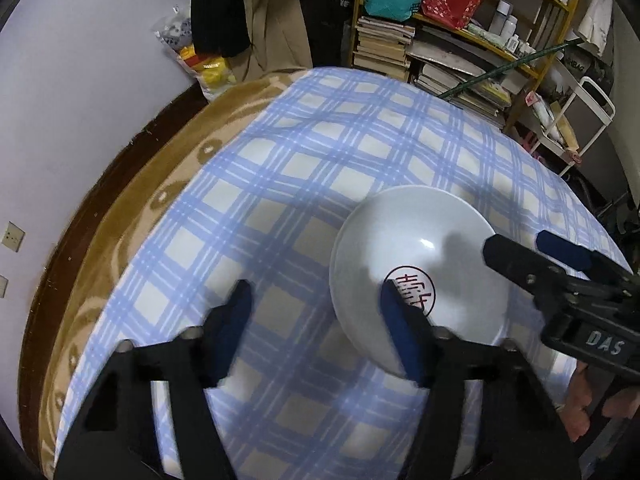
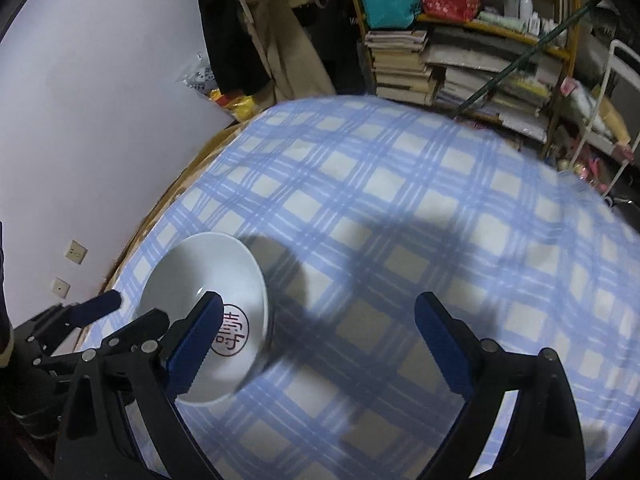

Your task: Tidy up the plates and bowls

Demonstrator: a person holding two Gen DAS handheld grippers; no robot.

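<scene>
A white bowl (image 1: 416,248) with a red round character mark inside sits on the blue checked cloth; a second rim shows under it, so it seems stacked on another dish. It also shows in the right wrist view (image 2: 208,276). My left gripper (image 1: 316,300) is open and empty, its right finger over the bowl's near rim. My right gripper (image 2: 320,316) is open and empty, its left finger over the bowl's right side. The right gripper shows in the left wrist view (image 1: 524,246), open, at the bowl's right edge. The left gripper shows at the left edge of the right wrist view; its right finger is hidden there.
The checked cloth (image 1: 320,152) covers a bed-like surface over a brown patterned blanket (image 1: 132,220) beside a white wall. A yellow shelf (image 1: 460,40) with books and bags stands behind. A white rack (image 1: 584,120) stands at the right.
</scene>
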